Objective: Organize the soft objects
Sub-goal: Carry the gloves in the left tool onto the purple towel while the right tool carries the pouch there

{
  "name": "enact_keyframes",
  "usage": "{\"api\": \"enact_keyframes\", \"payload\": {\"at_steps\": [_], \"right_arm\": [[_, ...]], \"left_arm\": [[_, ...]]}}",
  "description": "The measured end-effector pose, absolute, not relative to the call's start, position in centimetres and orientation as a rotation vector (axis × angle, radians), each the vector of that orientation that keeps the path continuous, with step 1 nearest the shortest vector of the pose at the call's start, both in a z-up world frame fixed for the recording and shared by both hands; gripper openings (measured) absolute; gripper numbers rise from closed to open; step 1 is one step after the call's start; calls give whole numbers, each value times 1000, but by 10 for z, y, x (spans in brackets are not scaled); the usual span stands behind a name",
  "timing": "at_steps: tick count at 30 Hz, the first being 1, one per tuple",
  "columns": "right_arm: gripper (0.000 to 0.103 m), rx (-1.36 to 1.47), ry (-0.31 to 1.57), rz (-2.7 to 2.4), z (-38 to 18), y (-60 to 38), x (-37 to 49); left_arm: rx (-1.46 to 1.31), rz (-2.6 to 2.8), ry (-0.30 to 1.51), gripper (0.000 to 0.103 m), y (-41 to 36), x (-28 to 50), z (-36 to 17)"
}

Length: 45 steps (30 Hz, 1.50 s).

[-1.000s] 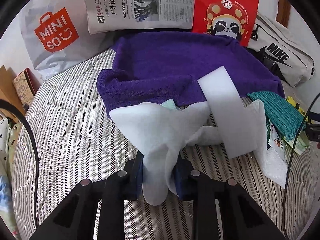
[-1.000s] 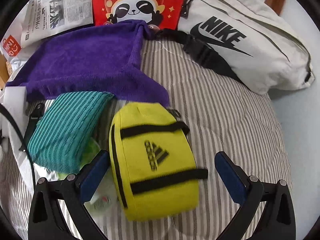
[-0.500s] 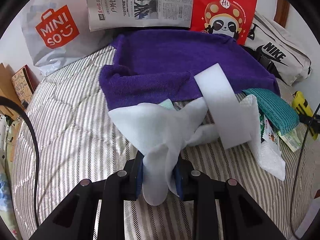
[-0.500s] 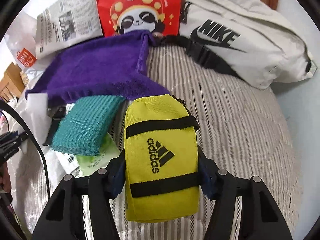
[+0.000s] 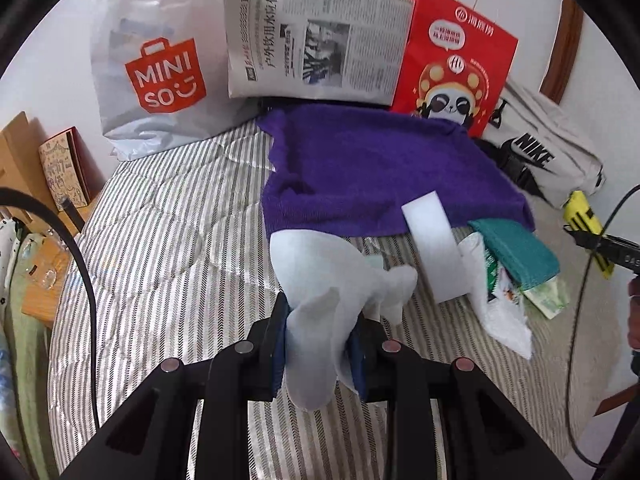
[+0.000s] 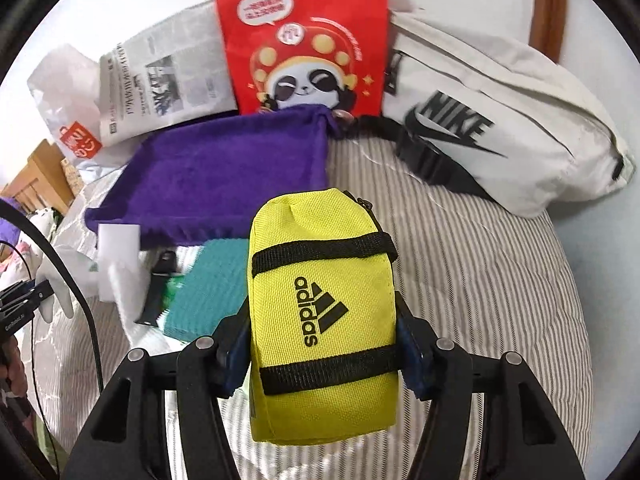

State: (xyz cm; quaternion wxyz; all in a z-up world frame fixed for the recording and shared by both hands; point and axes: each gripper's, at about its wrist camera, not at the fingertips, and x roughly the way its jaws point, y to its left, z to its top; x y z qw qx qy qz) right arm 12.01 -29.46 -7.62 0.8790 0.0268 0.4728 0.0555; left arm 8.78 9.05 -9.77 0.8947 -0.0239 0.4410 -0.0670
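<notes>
White Miniso bag (image 5: pixel 160 76), folded newspaper (image 5: pixel 316 48) and red panda paper bag (image 5: pixel 452 64) stand along the wall. Wooden furniture (image 5: pixel 18 160) sits left of striped mattress (image 5: pixel 168 240).

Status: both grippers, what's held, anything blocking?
Left gripper shut on white cloth. Right gripper shut on yellow pouch, lifted. Nothing blocking.

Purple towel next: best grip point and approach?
Take the purple towel at its near-left corner, where the fabric is bunched into a raised fold. Come from the bare striped bed side on the left; the white foam strip and teal pouch overlap its near-right edge.
</notes>
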Motion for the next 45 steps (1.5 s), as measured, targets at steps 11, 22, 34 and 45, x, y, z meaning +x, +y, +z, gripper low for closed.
{"api": "enact_keyframes", "payload": {"at_steps": [11, 22, 34, 45], "right_arm": [[61, 38, 976, 201, -60, -261, 131], [61, 24, 956, 262, -43, -238, 150], [61, 33, 964, 225, -40, -232, 213], [61, 42, 1023, 194, -71, -232, 282]], "left_arm": [[-85, -195, 845, 20, 97, 80, -62], [-80, -229, 808, 17, 91, 93, -36], [-76, -231, 770, 17, 87, 153, -12], [-54, -257, 810, 17, 74, 229, -34]]}}
